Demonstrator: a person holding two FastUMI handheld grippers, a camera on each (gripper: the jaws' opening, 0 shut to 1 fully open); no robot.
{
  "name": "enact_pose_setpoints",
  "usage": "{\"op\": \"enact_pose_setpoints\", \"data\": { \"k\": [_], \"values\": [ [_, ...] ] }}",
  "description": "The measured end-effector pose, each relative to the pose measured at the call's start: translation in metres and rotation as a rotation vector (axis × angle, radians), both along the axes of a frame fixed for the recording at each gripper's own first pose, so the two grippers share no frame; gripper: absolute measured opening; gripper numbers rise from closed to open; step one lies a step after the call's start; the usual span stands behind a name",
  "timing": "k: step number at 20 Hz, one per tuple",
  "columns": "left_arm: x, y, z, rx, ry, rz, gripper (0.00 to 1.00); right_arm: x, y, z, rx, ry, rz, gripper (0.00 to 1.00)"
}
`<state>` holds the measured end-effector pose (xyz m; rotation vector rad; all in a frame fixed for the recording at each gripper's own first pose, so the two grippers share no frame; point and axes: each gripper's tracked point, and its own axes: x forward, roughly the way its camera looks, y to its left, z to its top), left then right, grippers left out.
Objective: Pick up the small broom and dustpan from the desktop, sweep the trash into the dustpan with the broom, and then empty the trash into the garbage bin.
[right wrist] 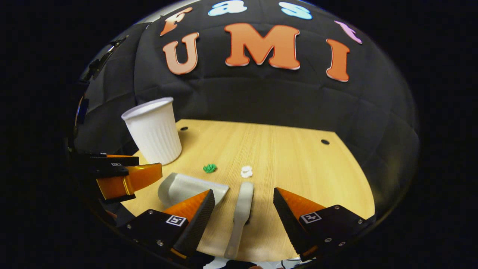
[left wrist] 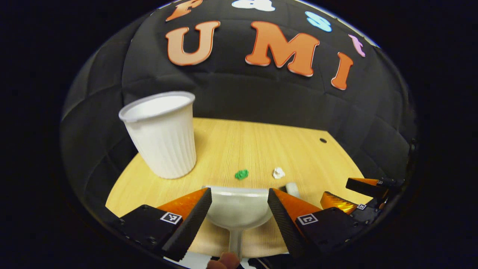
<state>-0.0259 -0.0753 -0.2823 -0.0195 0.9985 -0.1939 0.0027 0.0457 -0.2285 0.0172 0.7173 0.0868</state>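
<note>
A white dustpan [left wrist: 239, 213] lies flat on the wooden desktop [left wrist: 242, 145], its handle pointing back toward me. My left gripper [left wrist: 239, 194] stands open, one finger on each side of the pan, not touching it. The small white broom [right wrist: 242, 211] lies lengthwise between the fingers of my open right gripper [right wrist: 243, 193]. A green scrap [right wrist: 210, 168] and a white crumpled scrap [right wrist: 246, 171] rest just beyond both tools. The white ribbed cup [left wrist: 160, 134] serving as the garbage bin stands upright at the far left. In the right gripper view the left gripper [right wrist: 127, 170] sits beside the dustpan [right wrist: 186, 188].
The desktop's curved front edge runs close under both grippers. A small round hole [left wrist: 323, 140] marks the far right of the wood, another hole [right wrist: 183, 128] lies beside the cup [right wrist: 154, 130]. Black cloth walls close the back. A fingertip [left wrist: 224, 261] shows below the dustpan handle.
</note>
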Motion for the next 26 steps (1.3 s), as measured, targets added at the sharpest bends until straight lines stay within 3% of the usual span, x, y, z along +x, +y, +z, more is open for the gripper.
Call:
{"op": "enact_pose_setpoints", "data": {
  "k": [4,7,15,22,24,26],
  "values": [
    [-0.014,-0.001,-0.039,0.005,0.275,-0.005,0.98,-0.025,0.000,-0.048,0.000,0.180,0.013,0.95],
    [-0.011,-0.007,-0.037,-0.003,0.403,-0.019,0.98,-0.033,-0.001,-0.068,-0.002,0.263,0.017,0.95],
    [-0.026,-0.002,-0.050,0.032,0.650,-0.016,0.98,-0.044,0.020,-0.122,0.093,0.460,0.020,0.96],
    [-0.024,-0.003,-0.070,0.090,0.762,-0.039,0.98,-0.034,0.020,-0.139,0.092,0.535,0.023,0.95],
    [-0.020,-0.002,-0.074,0.106,0.779,-0.049,0.98,-0.033,0.019,-0.142,0.081,0.548,0.028,0.92],
    [-0.021,-0.007,-0.074,0.107,0.801,-0.063,0.94,-0.031,0.013,-0.145,0.053,0.558,0.024,0.76]
  ]
}}
